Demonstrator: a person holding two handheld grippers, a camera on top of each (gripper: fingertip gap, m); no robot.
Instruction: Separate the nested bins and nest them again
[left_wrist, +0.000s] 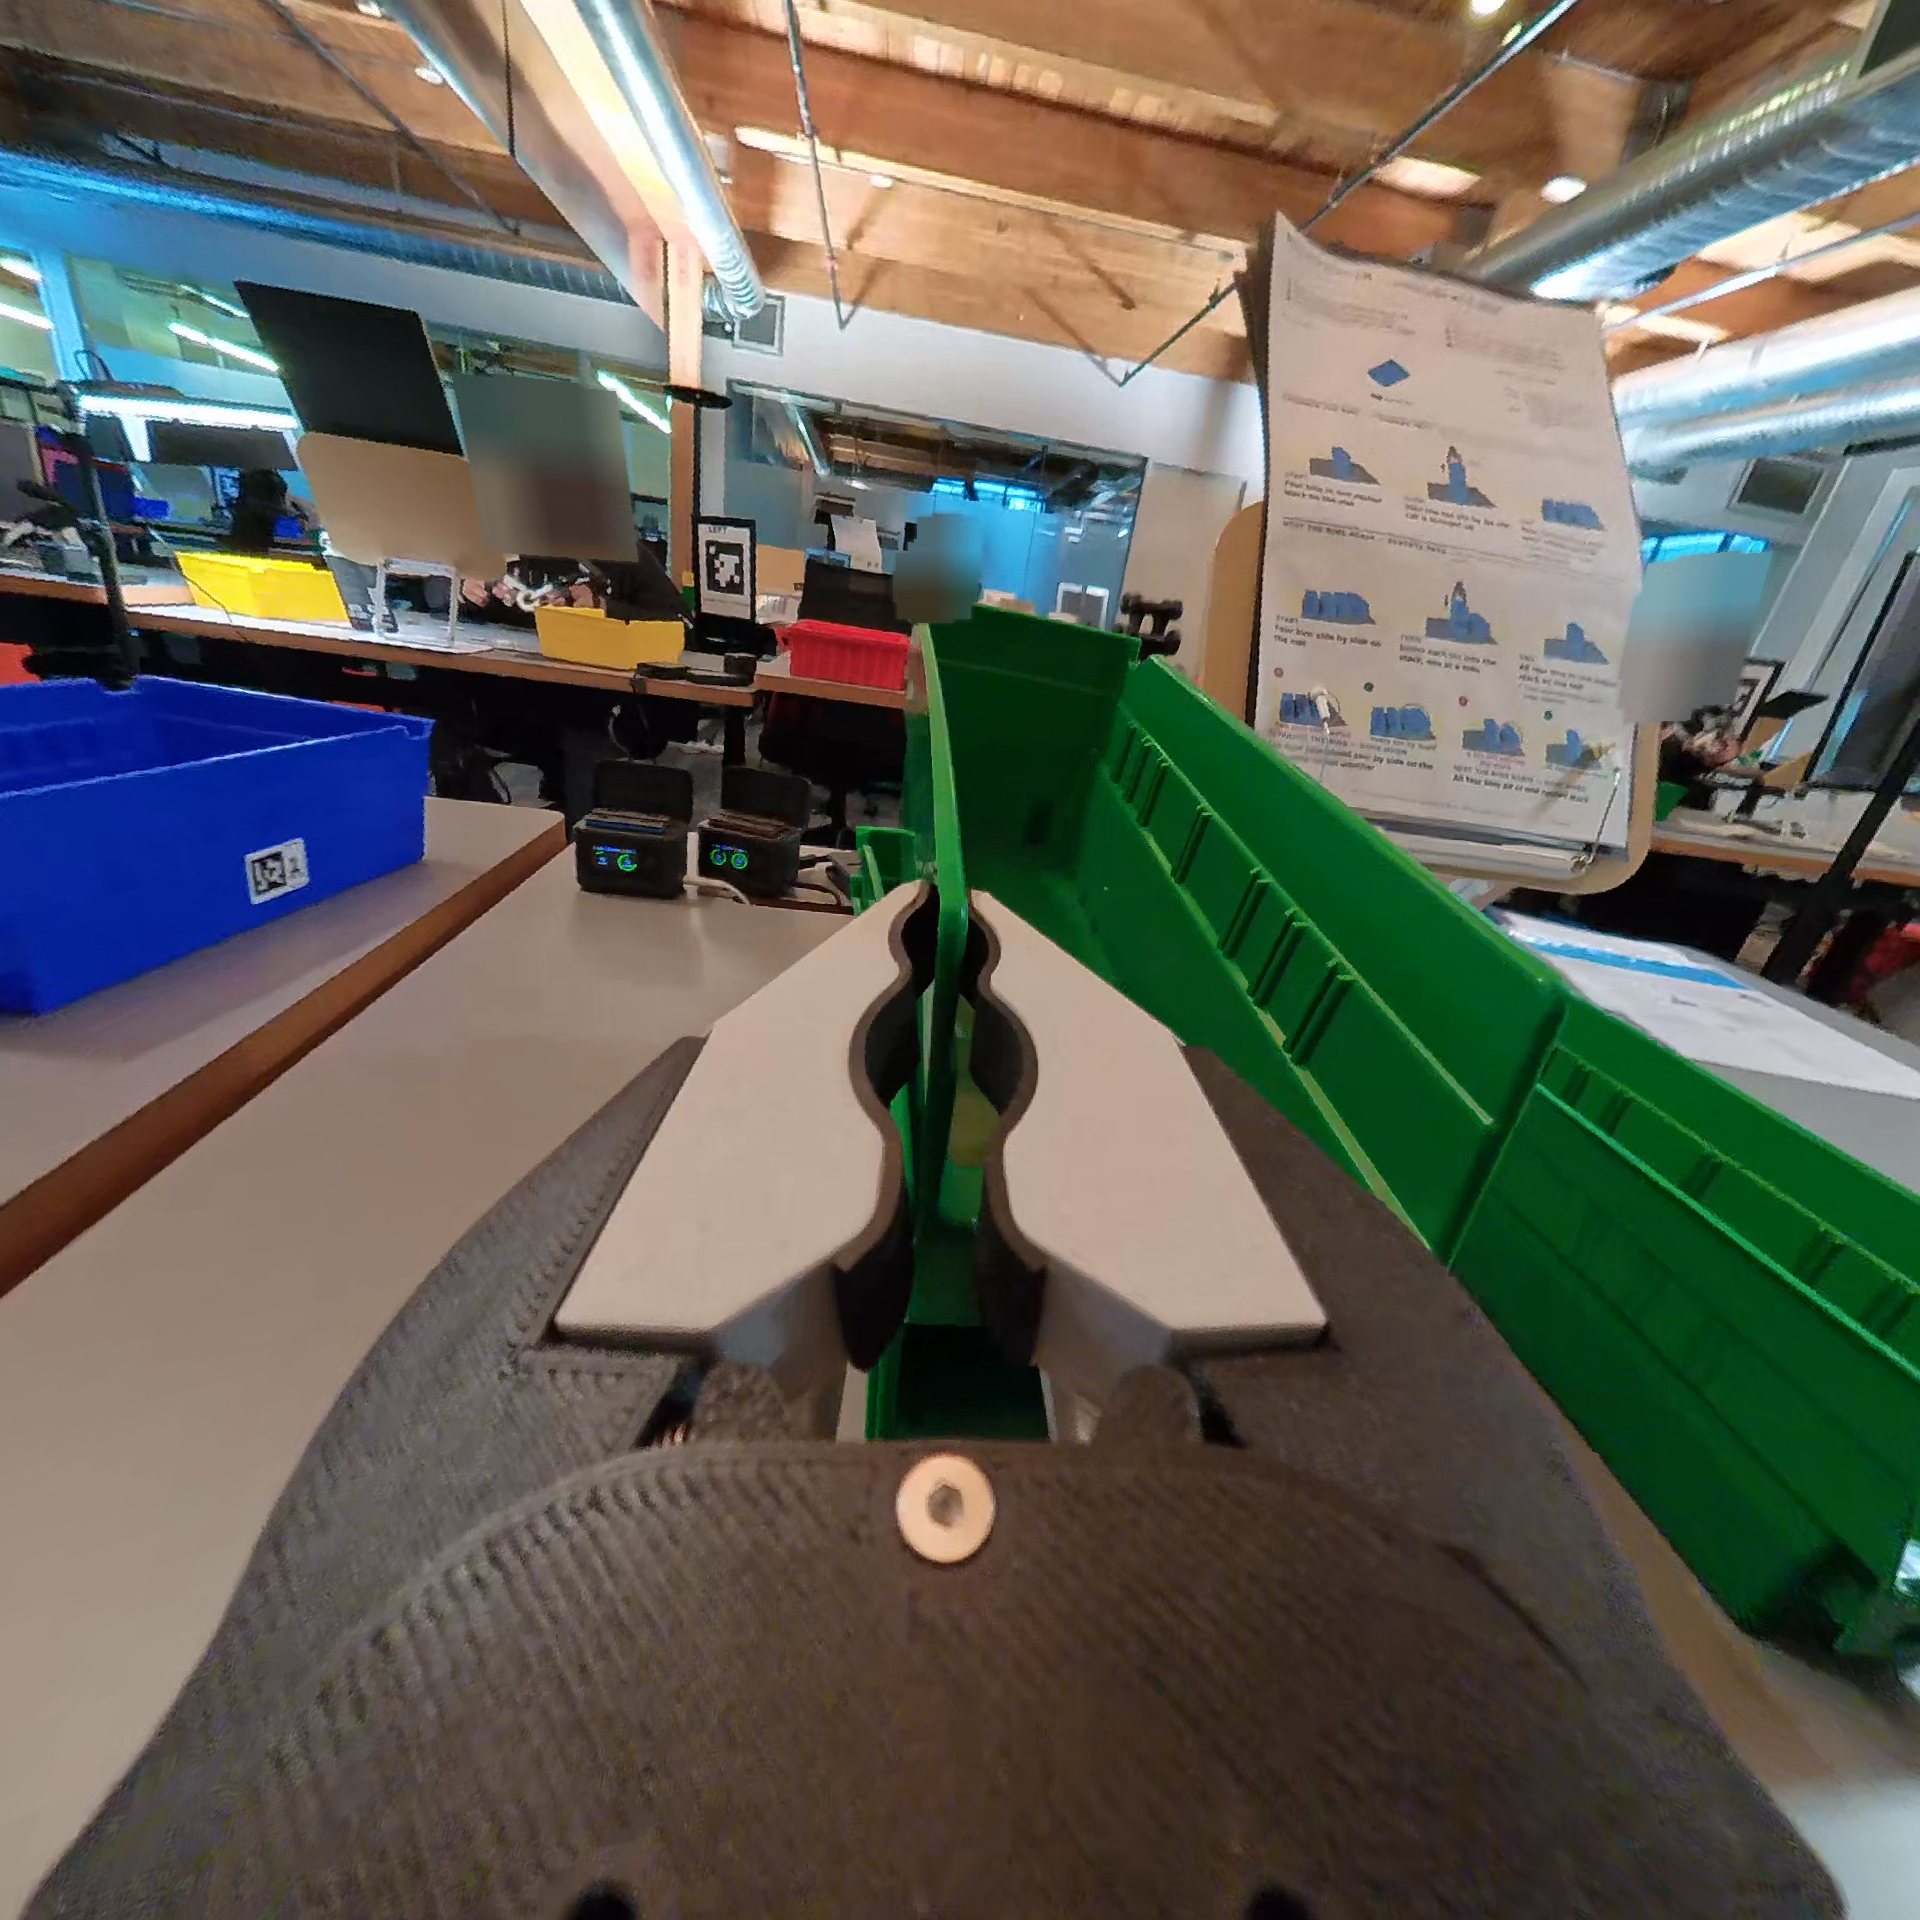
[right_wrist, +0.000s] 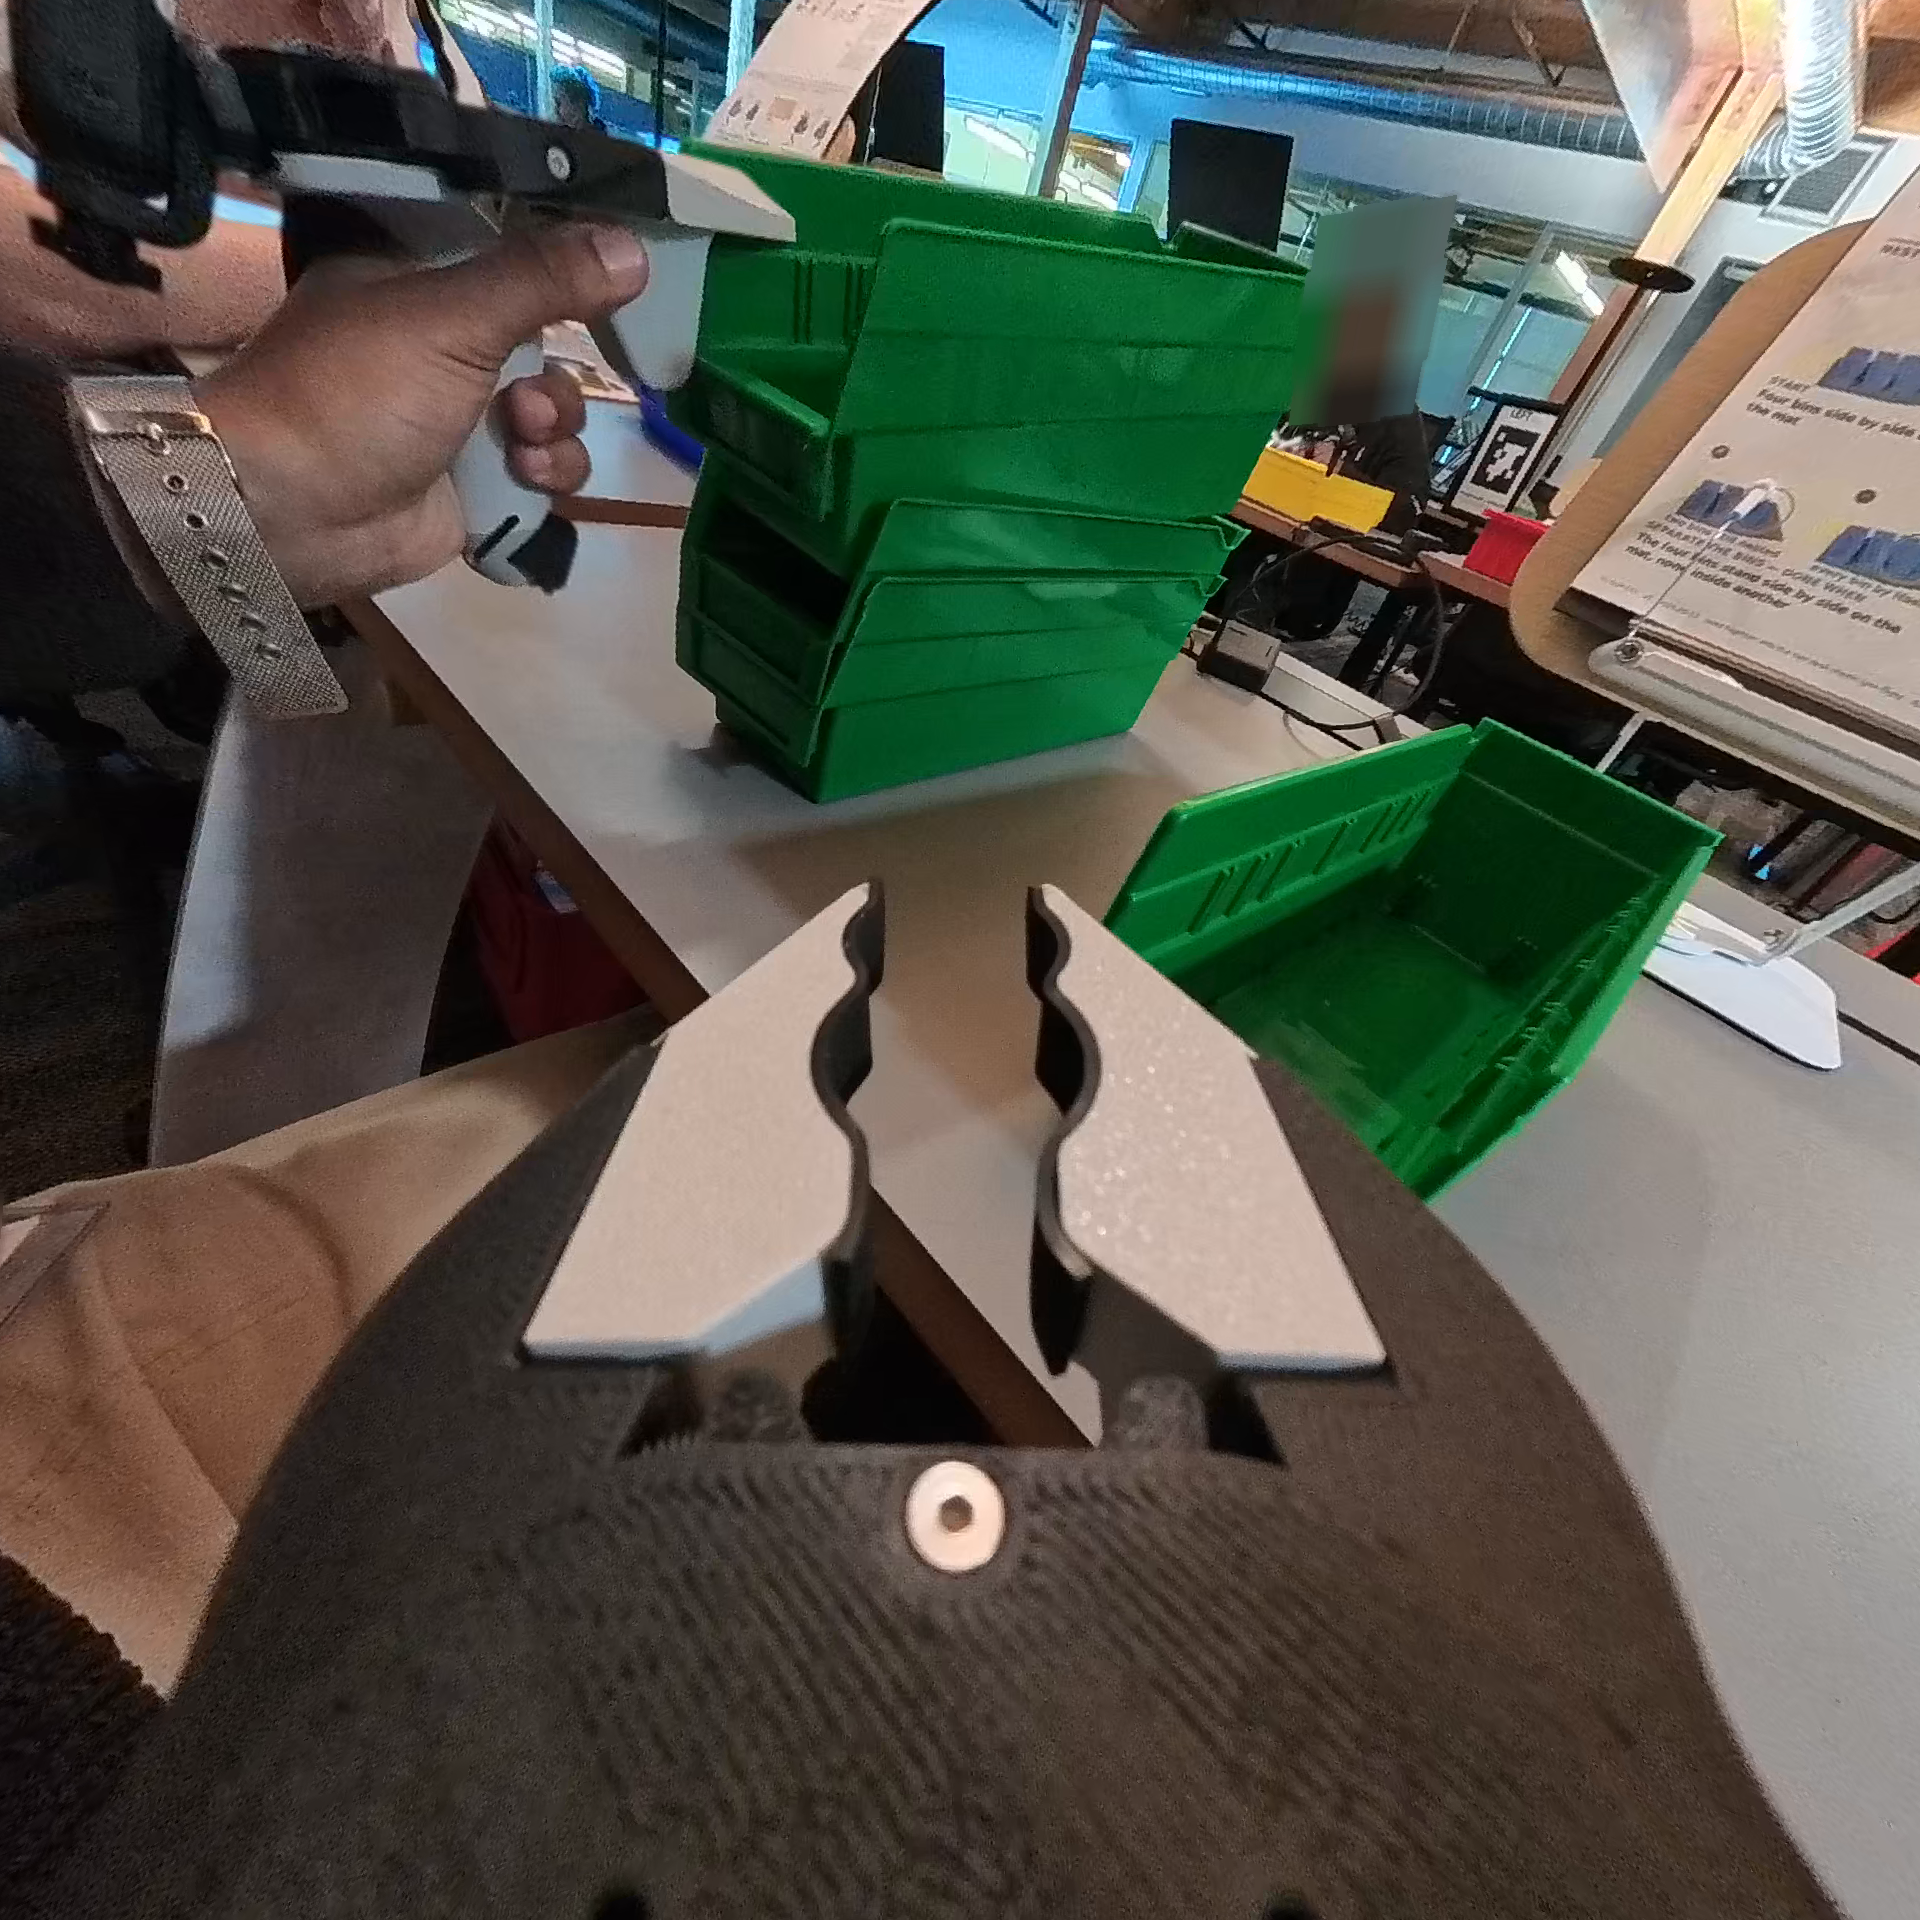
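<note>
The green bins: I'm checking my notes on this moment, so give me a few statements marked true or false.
1. The left tool is shut on the wall of the top bin. True.
2. The right tool grips the single bin. False: it is open and holds nothing; that bin sits on the table apart from it.
3. The top bin is lifted and tilted above the rest of the stack. True.
4. The single bin is red. False: it is green.
5. A blue bin sits on a table to the left. True.
</note>
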